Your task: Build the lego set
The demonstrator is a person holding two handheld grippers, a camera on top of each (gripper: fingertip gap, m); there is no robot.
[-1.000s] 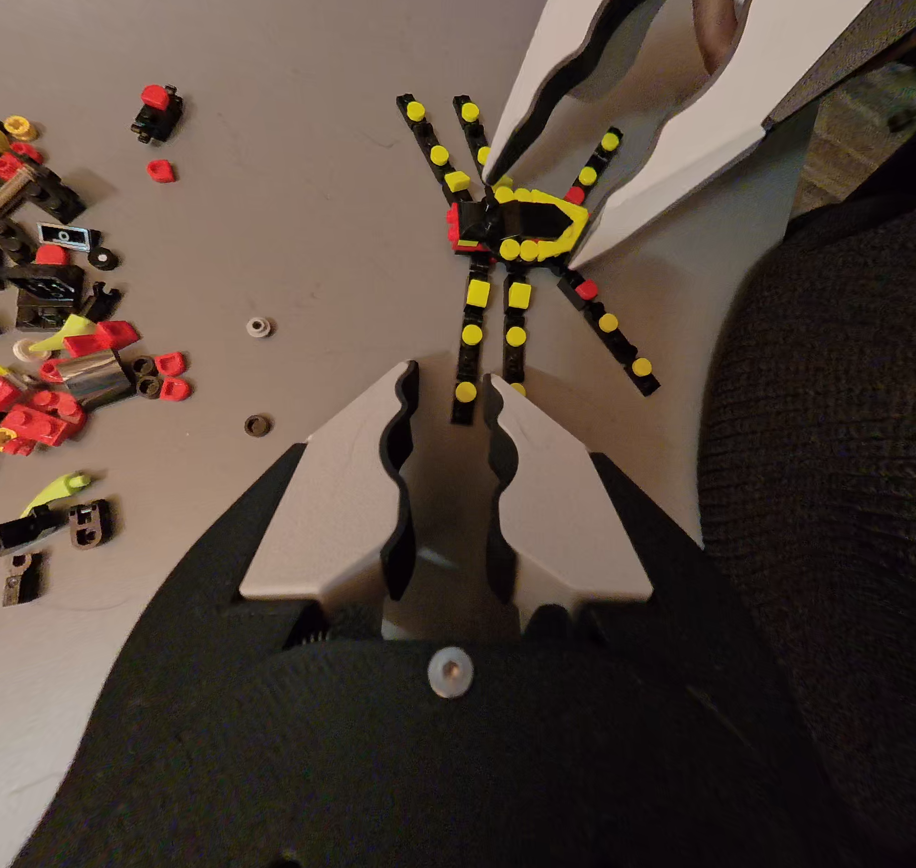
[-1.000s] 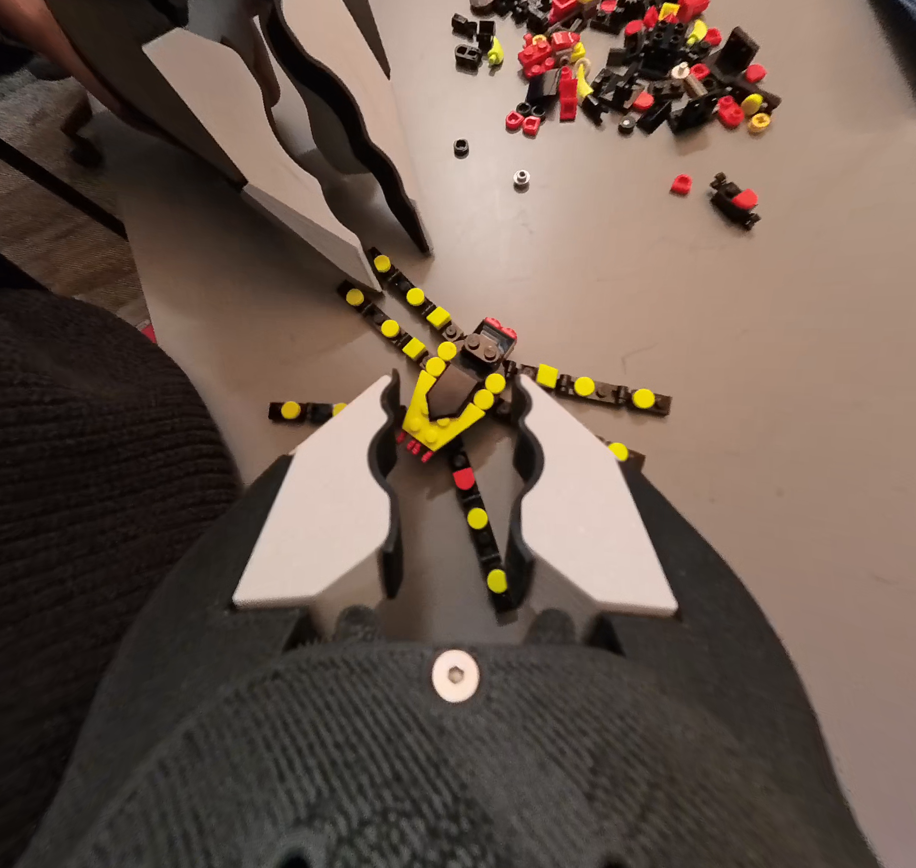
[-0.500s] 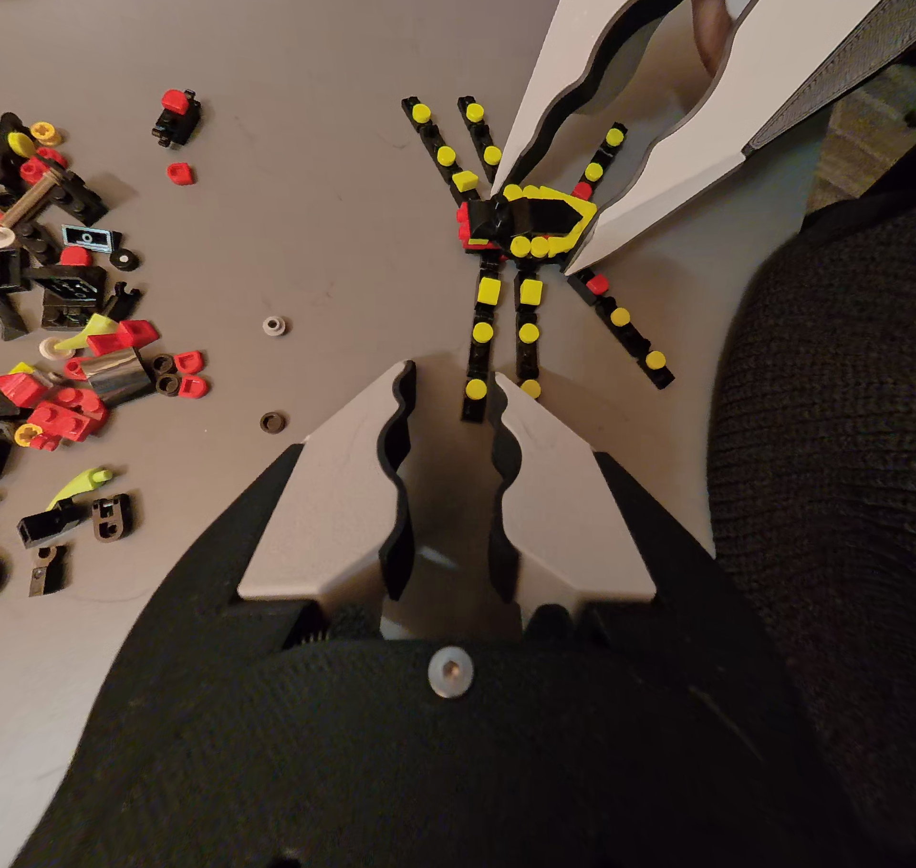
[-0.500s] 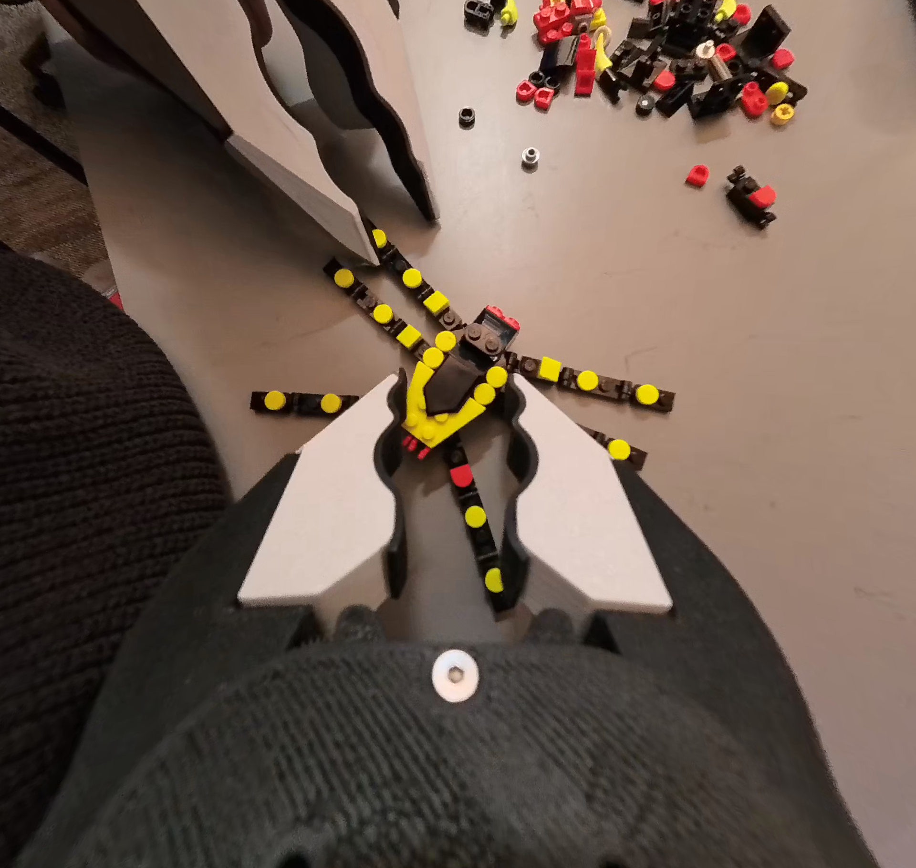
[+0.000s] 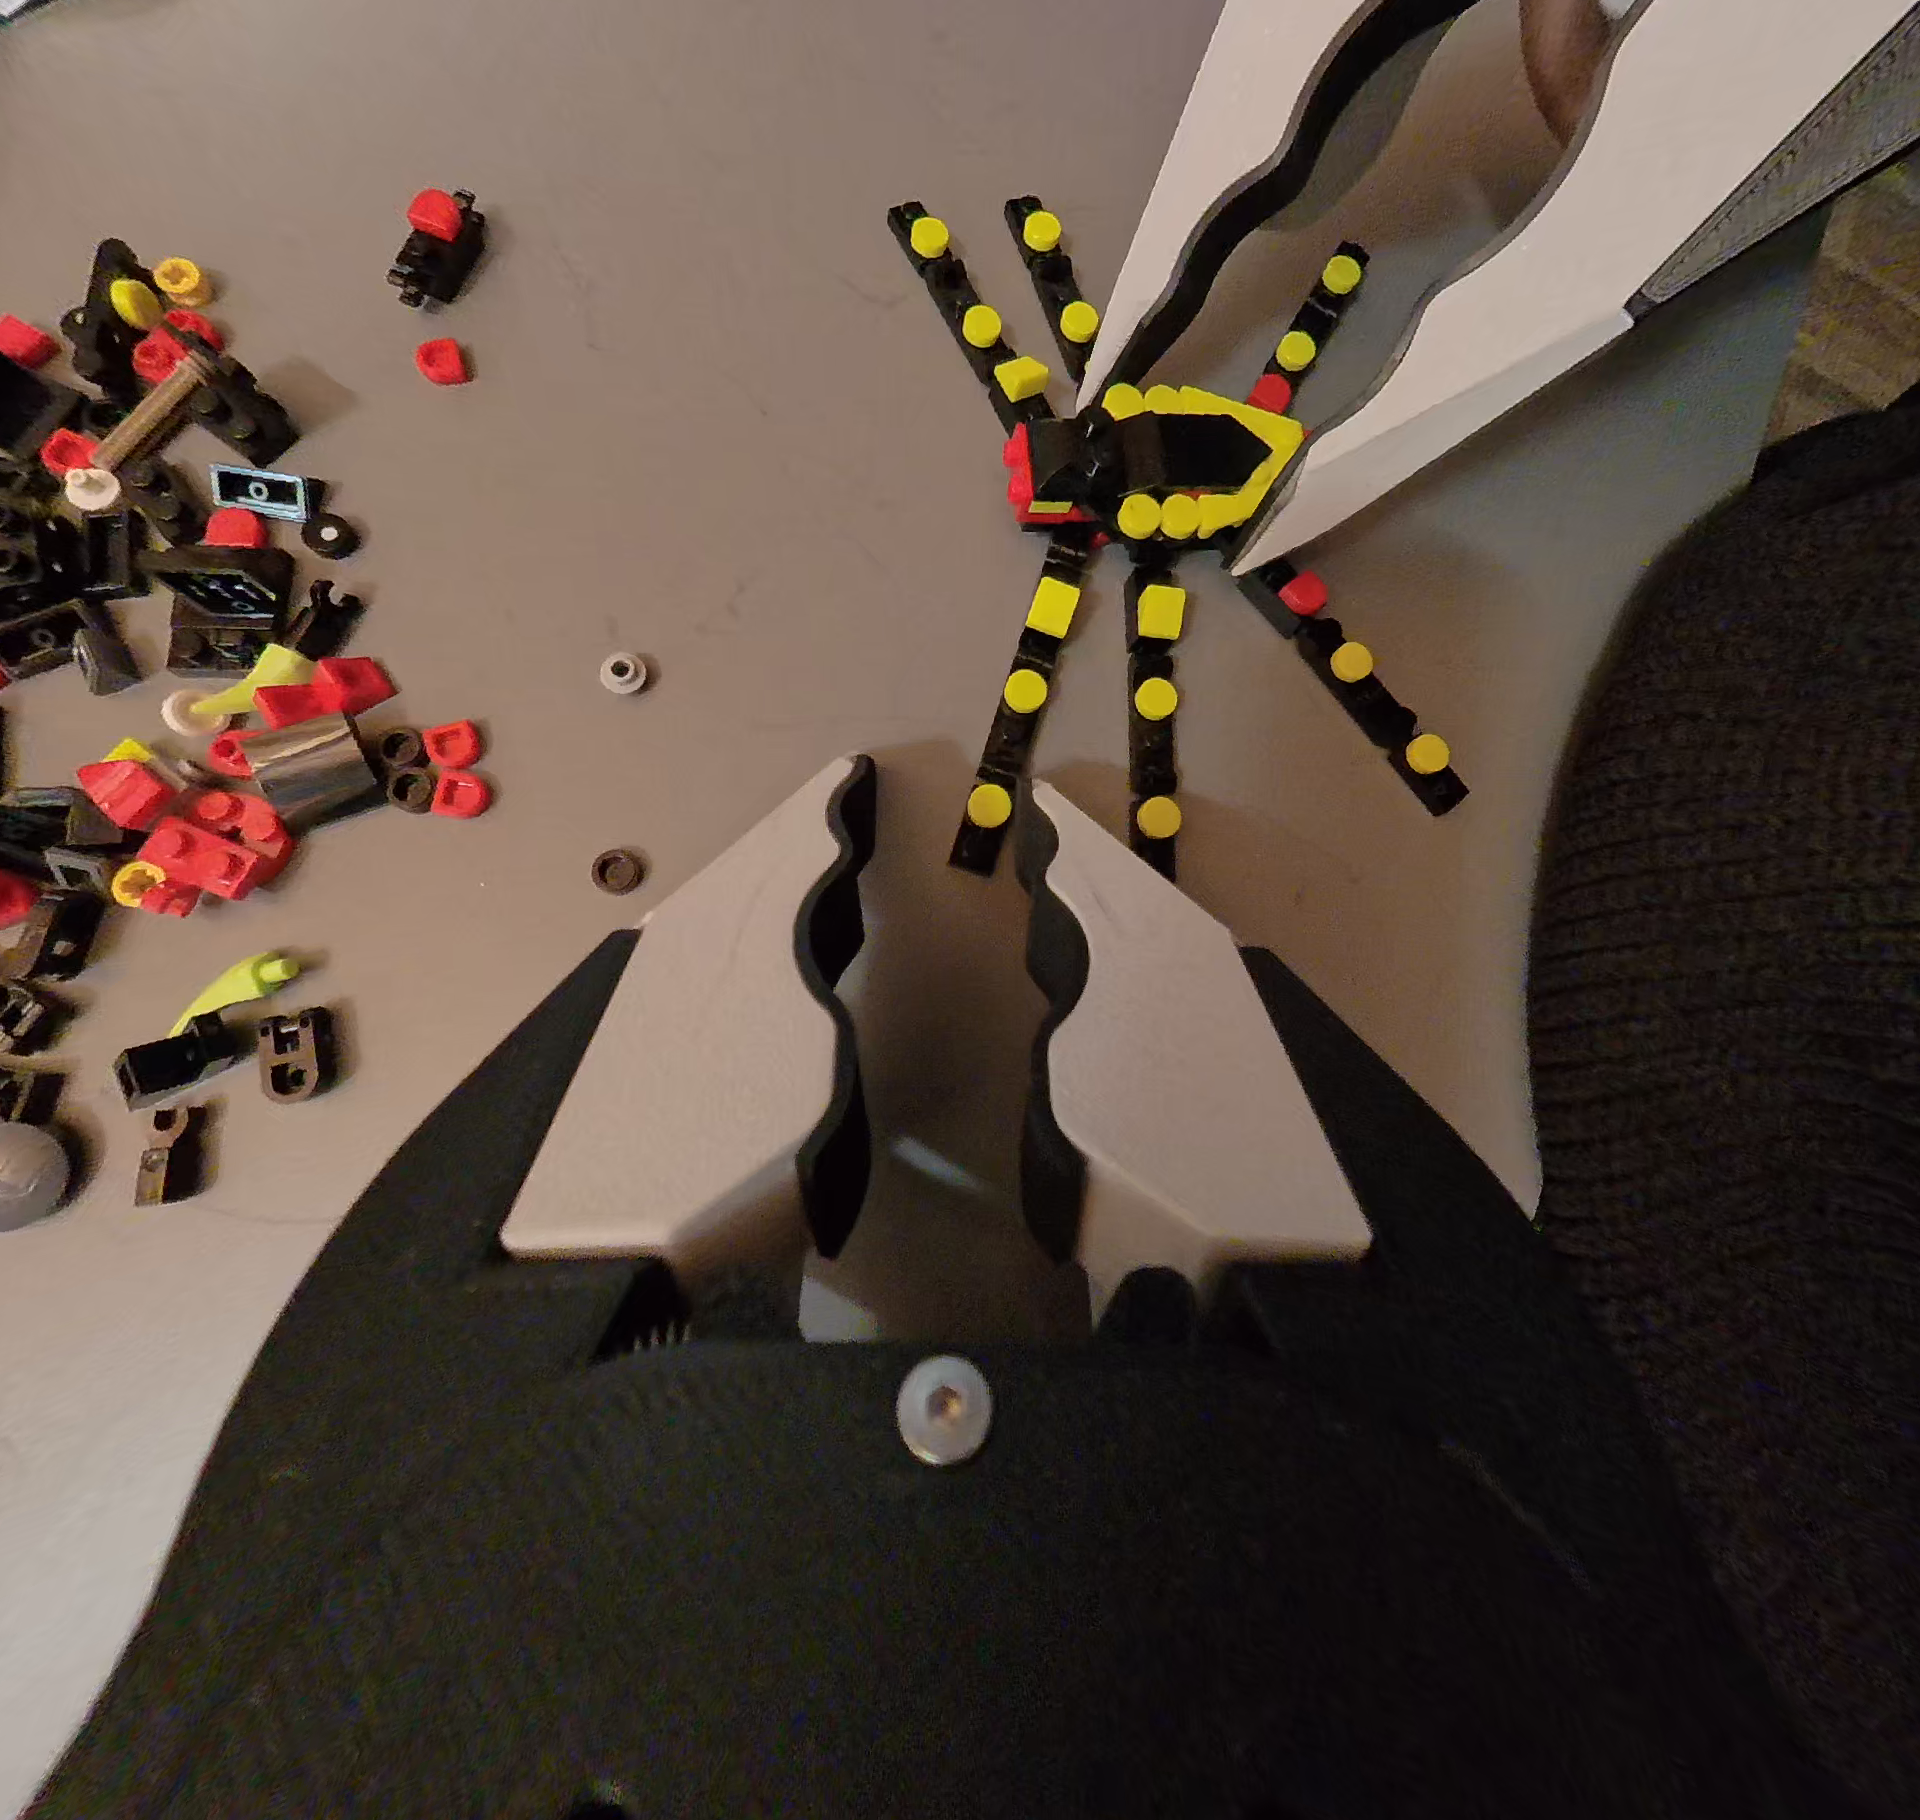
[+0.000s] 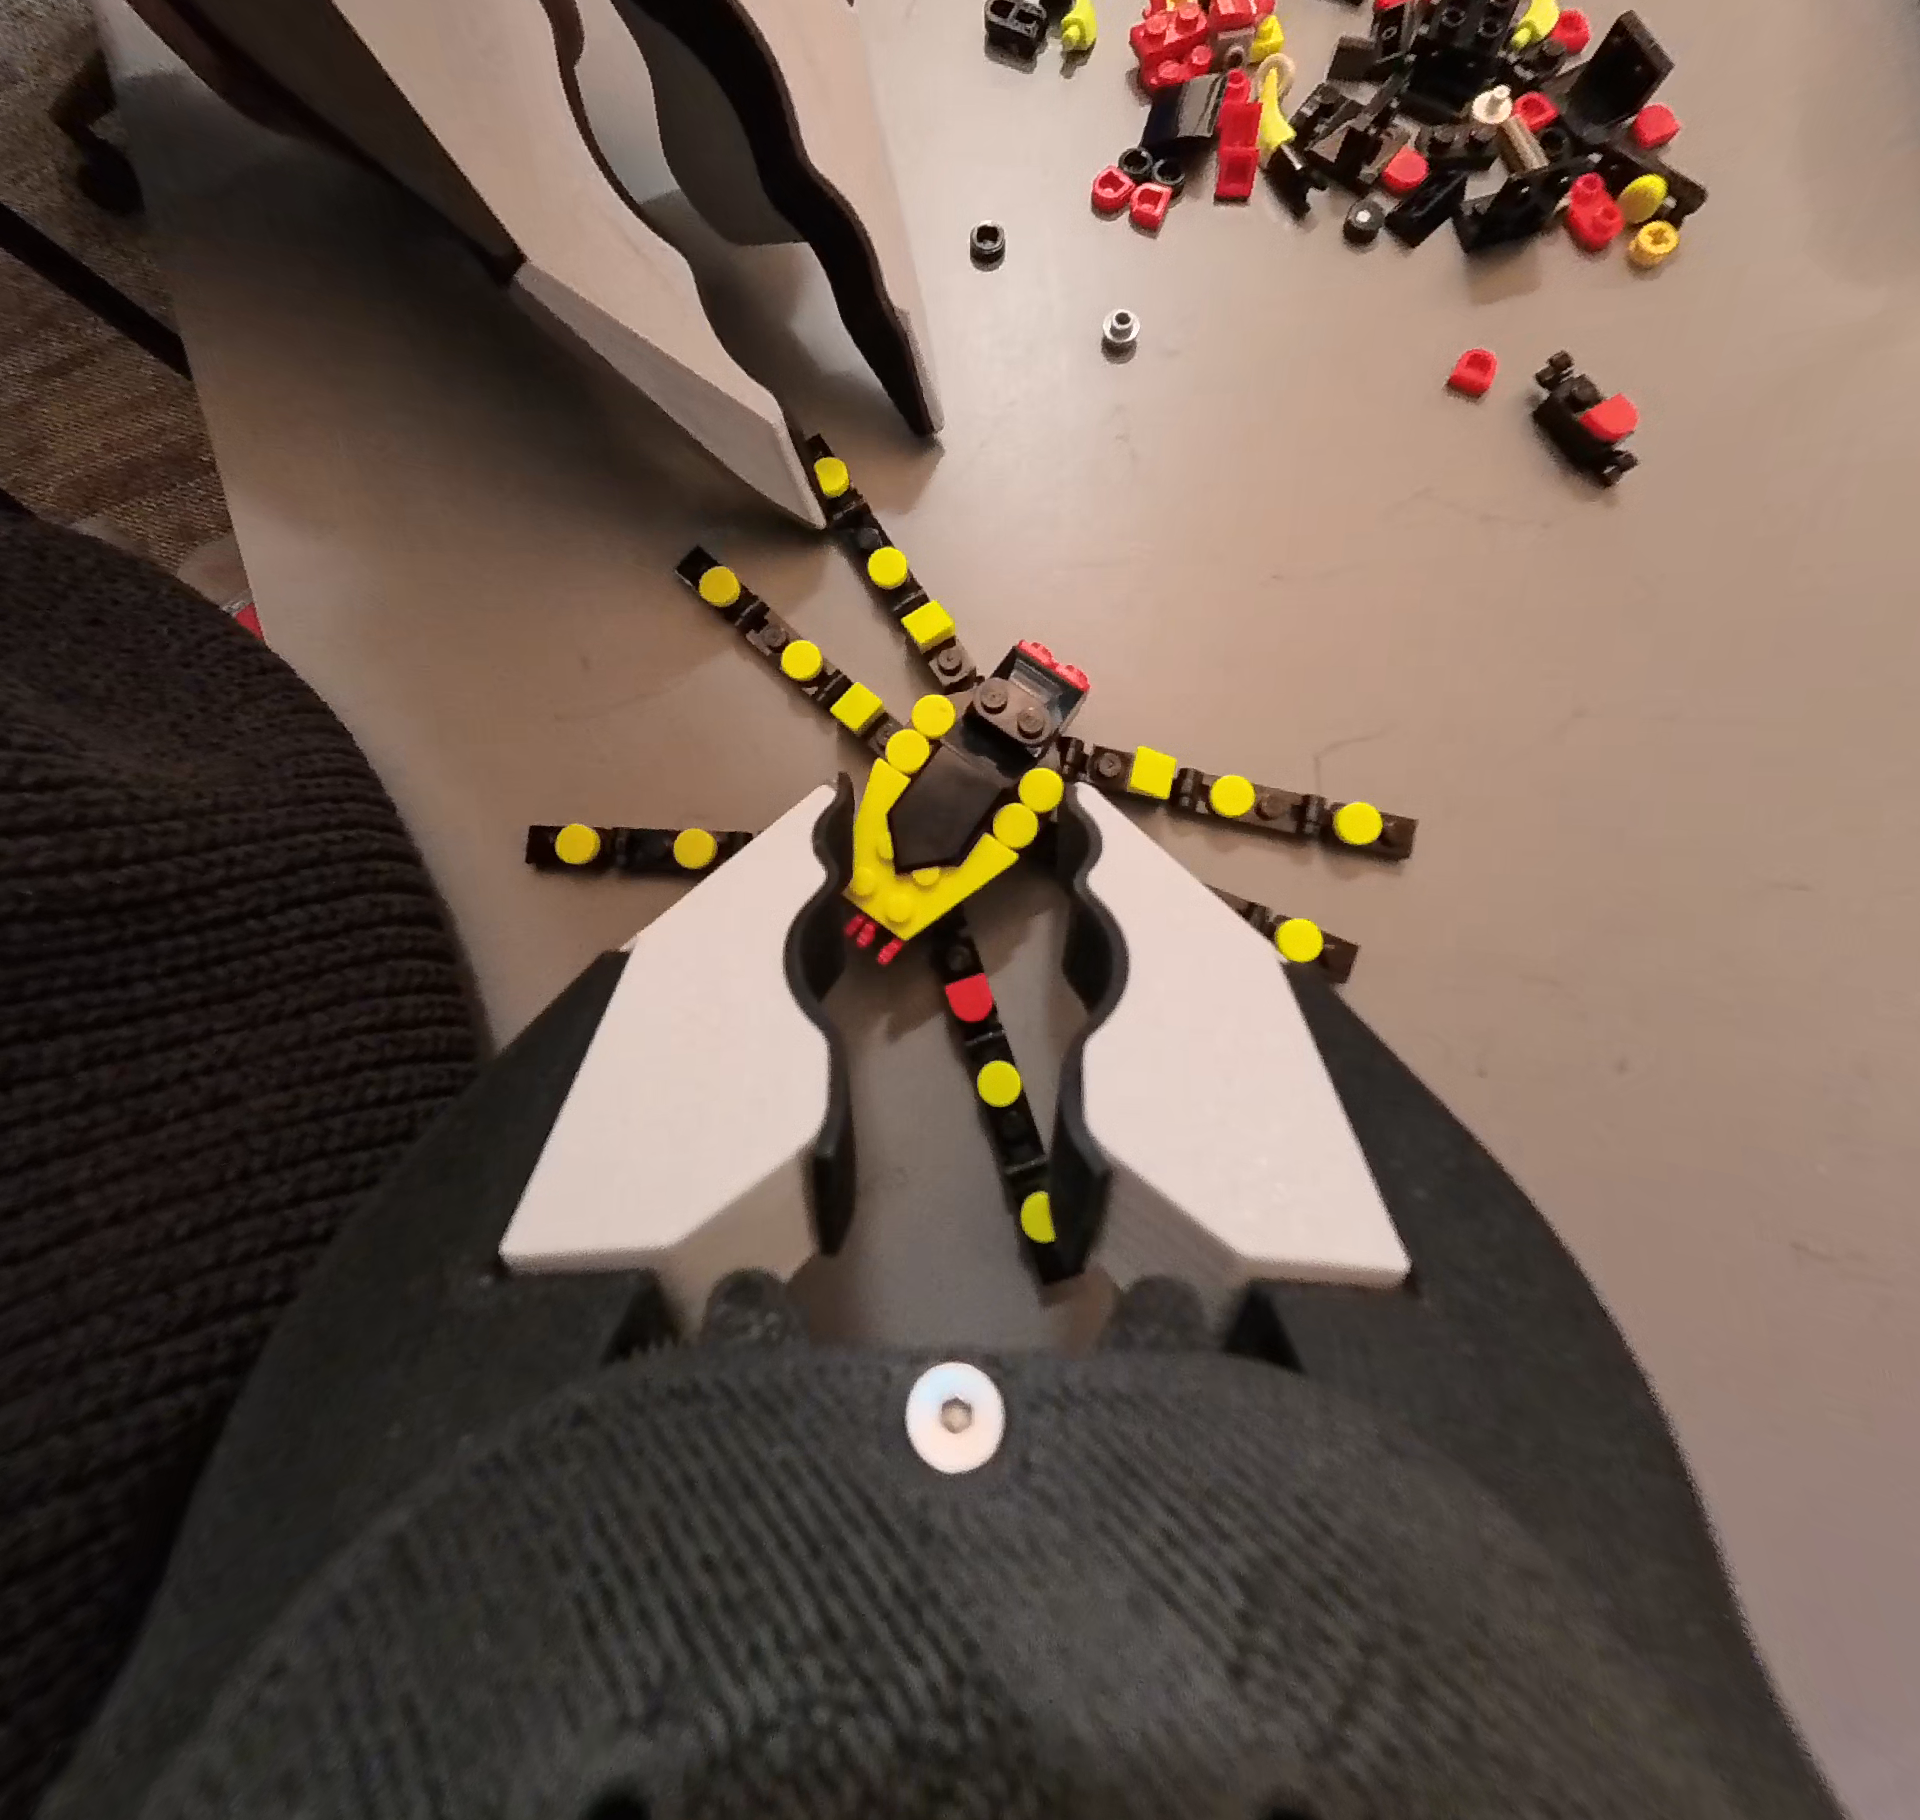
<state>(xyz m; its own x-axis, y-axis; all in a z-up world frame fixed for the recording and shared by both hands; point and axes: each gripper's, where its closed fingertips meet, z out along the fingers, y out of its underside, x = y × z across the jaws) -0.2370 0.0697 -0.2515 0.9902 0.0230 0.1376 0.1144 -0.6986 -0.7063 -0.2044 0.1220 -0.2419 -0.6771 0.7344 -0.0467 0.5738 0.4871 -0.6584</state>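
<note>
A black and yellow lego spider (image 5: 1174, 451) with long studded legs lies on the grey table; it also shows in the right wrist view (image 6: 935, 814). My right gripper (image 6: 956, 794) is shut on the spider's body, one finger on each side. In the left wrist view the right gripper (image 5: 1162, 482) comes in from the top right. My left gripper (image 5: 948, 778) is open, and the tip of one spider leg (image 5: 982, 820) lies between its fingertips without being pinched. The left gripper (image 6: 868, 471) also shows at the top left of the right wrist view.
A pile of loose red, black and yellow pieces (image 5: 156, 679) lies to the left, also seen far right (image 6: 1403, 87). A small black and red assembly (image 5: 436, 243), a grey stud (image 5: 623, 674) and a black ring (image 5: 616, 869) lie apart. Dark knit fabric (image 5: 1745, 939) borders the table edge. Tip to tip, the grippers are about 7 centimetres apart. To reach the grey stud (image 5: 623, 674) in a straight line is about 5 centimetres for my left fingers, about 10 centimetres for my right. My right wrist view (image 6: 1121, 327) looks at it from another angle.
My right gripper has narrowed onto the spider's body. The leg by my left fingertips has swung a little away from its neighbour. The left view has shifted slightly.
</note>
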